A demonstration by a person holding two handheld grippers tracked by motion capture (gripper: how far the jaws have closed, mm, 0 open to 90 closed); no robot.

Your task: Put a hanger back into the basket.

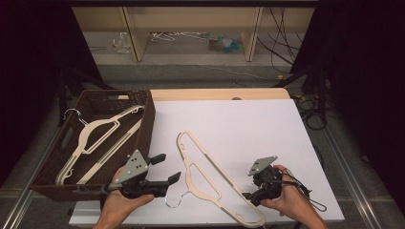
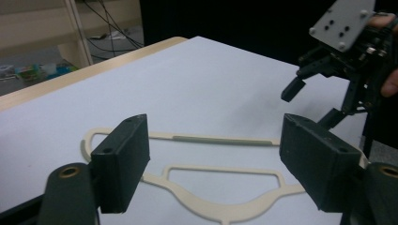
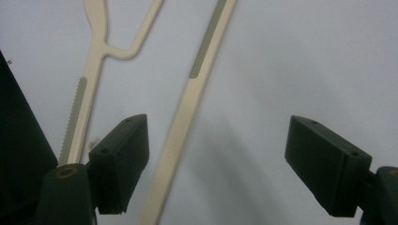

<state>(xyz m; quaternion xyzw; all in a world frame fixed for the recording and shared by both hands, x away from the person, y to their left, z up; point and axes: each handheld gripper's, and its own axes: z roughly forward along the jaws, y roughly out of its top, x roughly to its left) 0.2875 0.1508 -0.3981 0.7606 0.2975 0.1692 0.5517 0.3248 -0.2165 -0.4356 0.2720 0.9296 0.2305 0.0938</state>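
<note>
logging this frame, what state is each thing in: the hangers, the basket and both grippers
hanger on the table: lying flat on the white sheet, not gripped
hanger in the basket: resting tilted inside, hook over the far rim
basket: upright at the table's left edge, holding one hanger
left gripper: open, nothing between the jaws
right gripper: open above the table hanger's bar, not pressing it

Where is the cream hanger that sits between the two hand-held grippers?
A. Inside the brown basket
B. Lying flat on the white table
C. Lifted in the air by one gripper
B. The cream hanger lies flat on the white table, with both grippers open and apart from it.
</note>
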